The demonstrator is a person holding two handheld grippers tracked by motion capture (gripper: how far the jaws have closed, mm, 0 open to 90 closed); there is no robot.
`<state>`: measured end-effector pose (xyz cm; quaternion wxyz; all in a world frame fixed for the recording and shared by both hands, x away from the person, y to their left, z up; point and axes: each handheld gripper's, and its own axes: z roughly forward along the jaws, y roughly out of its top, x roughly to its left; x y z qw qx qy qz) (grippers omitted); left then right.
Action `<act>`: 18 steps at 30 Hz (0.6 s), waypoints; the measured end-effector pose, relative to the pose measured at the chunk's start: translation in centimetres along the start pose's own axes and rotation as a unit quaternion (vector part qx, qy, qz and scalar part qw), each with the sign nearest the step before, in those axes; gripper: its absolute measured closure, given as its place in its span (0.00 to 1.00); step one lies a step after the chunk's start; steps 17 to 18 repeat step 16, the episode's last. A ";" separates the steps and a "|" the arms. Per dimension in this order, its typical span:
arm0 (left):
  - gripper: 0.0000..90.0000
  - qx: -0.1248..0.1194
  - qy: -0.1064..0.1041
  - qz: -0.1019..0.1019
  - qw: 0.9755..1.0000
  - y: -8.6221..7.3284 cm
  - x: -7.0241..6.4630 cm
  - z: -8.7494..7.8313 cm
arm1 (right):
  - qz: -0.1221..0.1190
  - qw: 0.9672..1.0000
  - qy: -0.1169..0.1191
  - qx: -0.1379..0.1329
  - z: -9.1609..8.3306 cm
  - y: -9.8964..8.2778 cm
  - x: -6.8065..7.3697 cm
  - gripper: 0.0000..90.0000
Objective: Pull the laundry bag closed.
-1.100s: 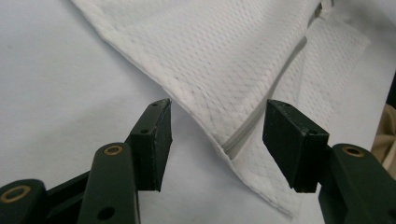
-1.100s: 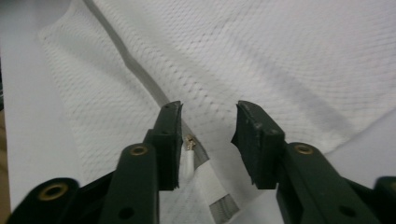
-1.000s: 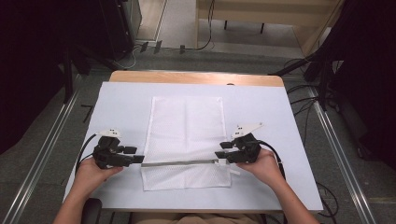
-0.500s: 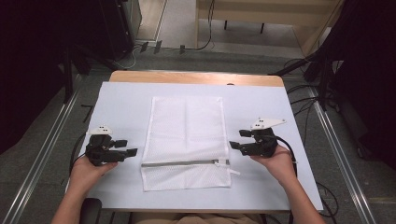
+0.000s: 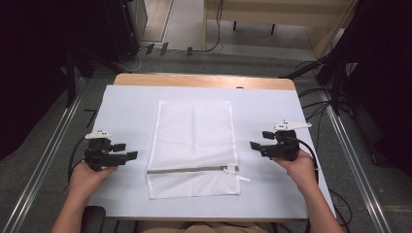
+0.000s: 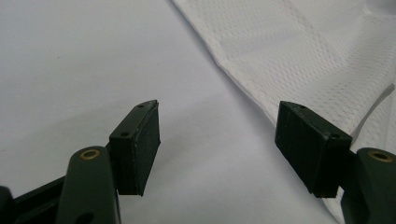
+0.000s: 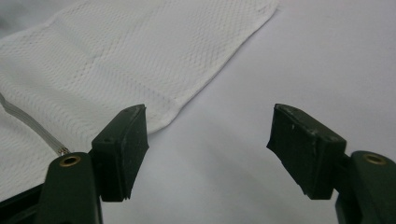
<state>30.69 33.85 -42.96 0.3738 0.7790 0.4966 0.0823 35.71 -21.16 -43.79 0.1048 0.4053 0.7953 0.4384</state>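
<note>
A white mesh bag lies flat in the middle of the table, its grey zipper running across near the front edge with the pull at the right end. My left gripper rests left of the bag, open and empty, its jaws having just spread wider; the mesh bag lies beyond its jaws. My right gripper sits right of the bag, open and empty, jaws also just widened. The mesh bag and a bit of zipper lie past its left jaw.
A pale sheet covers the table, with a wooden strip at the far edge. Metal rails run along both sides. Cables trail from each gripper off the table edges.
Both grippers have drawn away from the zipper's ends, the left one leftwards and the right one rightwards, and their jaws stand wider. The bag lies flat and released.
</note>
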 end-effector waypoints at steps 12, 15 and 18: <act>0.35 0.007 0.002 -0.008 1.000 0.0 0.1 0.2 | 0.011 1.000 0.000 0.011 0.2 -0.1 -0.3 0.31; 0.34 0.012 0.004 -0.008 1.000 -0.1 0.2 0.3 | 0.012 1.000 0.001 0.012 0.4 -0.2 -0.3 0.30; 0.34 0.012 0.003 -0.008 1.000 0.0 0.2 0.3 | 0.012 1.000 0.000 0.013 0.4 -0.2 -0.3 0.30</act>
